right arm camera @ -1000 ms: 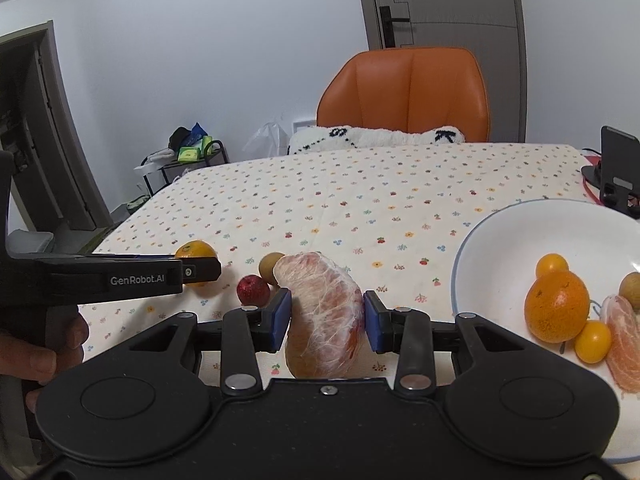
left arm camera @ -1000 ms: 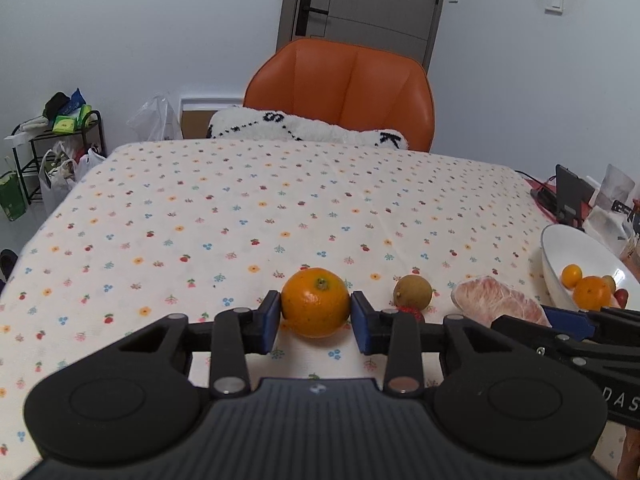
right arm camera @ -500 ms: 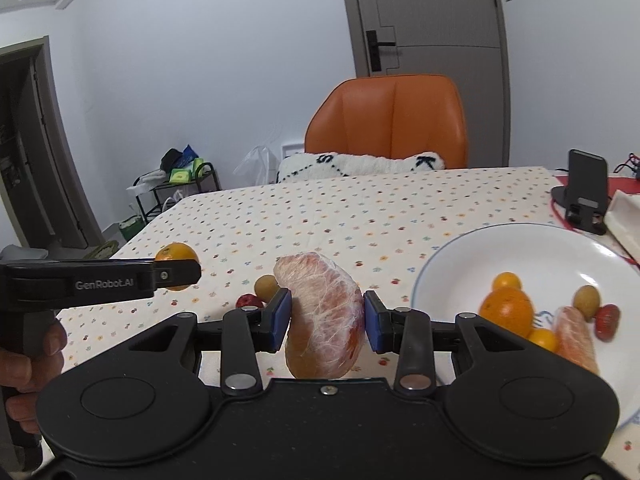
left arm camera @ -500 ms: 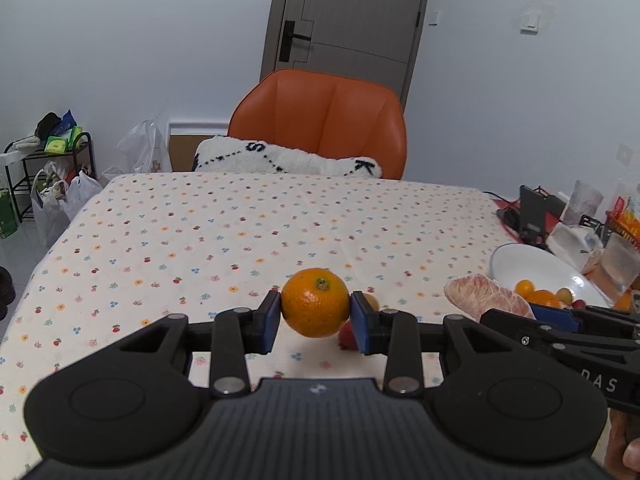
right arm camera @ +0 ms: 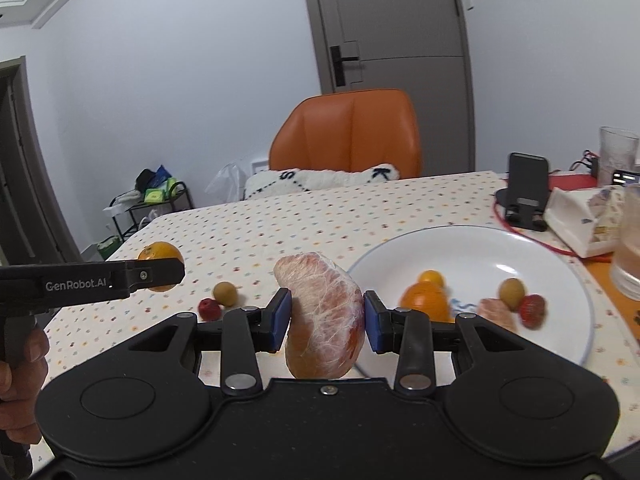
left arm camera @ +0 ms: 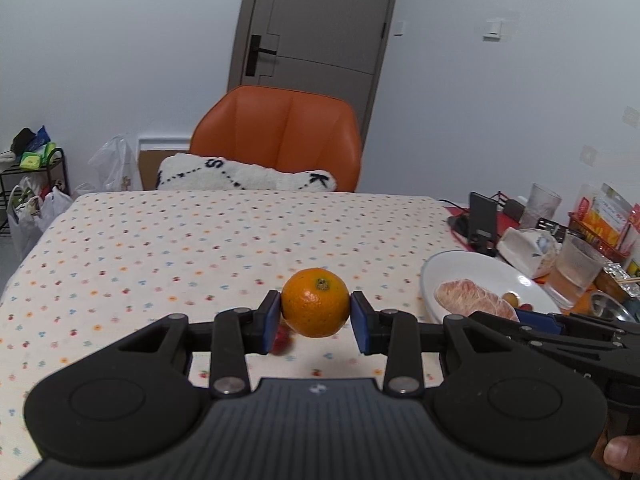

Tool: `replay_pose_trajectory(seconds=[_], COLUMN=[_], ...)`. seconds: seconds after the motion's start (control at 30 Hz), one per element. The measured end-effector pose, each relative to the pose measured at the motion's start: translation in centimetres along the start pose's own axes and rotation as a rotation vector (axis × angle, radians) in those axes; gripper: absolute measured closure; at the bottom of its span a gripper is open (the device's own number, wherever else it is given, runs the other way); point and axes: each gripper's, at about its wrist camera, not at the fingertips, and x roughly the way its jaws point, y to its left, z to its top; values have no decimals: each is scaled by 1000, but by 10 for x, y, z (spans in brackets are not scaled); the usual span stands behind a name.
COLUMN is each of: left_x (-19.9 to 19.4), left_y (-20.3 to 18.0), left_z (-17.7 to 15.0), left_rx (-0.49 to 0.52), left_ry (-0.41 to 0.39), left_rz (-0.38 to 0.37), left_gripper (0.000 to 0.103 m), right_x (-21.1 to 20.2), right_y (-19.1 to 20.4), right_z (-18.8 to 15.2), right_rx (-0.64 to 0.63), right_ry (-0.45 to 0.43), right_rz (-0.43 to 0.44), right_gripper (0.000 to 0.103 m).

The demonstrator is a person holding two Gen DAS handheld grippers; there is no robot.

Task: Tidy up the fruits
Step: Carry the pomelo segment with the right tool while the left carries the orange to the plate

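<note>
My left gripper (left arm camera: 315,316) pinches an orange (left arm camera: 315,302) above the tablecloth (left arm camera: 200,240); my right gripper (right arm camera: 325,314) clamps a peeled pomelo segment (right arm camera: 322,312). White plate (right arm camera: 520,248) at two o'clock, cluttered edge beyond; open cloth at eleven.

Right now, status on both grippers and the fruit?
Left gripper shut on orange. Right gripper shut on pomelo segment, beside plate. Two small fruits remain on tablecloth.

Tablecloth (right arm camera: 320,216) is left bare at centre and far side; free passage is given there. Near edge is blocked by red fruit (right arm camera: 209,309) and brown fruit (right arm camera: 225,293). Right side is crowded by plate (right arm camera: 500,240), phone stand (right arm camera: 526,190), glass (right arm camera: 630,256).
</note>
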Motion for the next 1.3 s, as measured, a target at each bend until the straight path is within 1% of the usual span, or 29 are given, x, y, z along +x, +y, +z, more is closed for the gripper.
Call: replay_pose_trajectory(seconds=[0.57,1.0,1.3], left_x=[13,37,58], left_y=[-46,-76,-90], left_z=[0,1,2], left_rx=[36,62,76], left_ry=[2,30,51], left_rz=[-83,-117,-134], left_gripper=[67,67,67], right_x=[-15,-7,10], right_y=[-41,-69,-85], right_z=[-3,-1,2], right_rx=[49,85,112], right_ry=[-18,-22,-15], right_rz=[-76,-111,-122], right_gripper=[66,66,66])
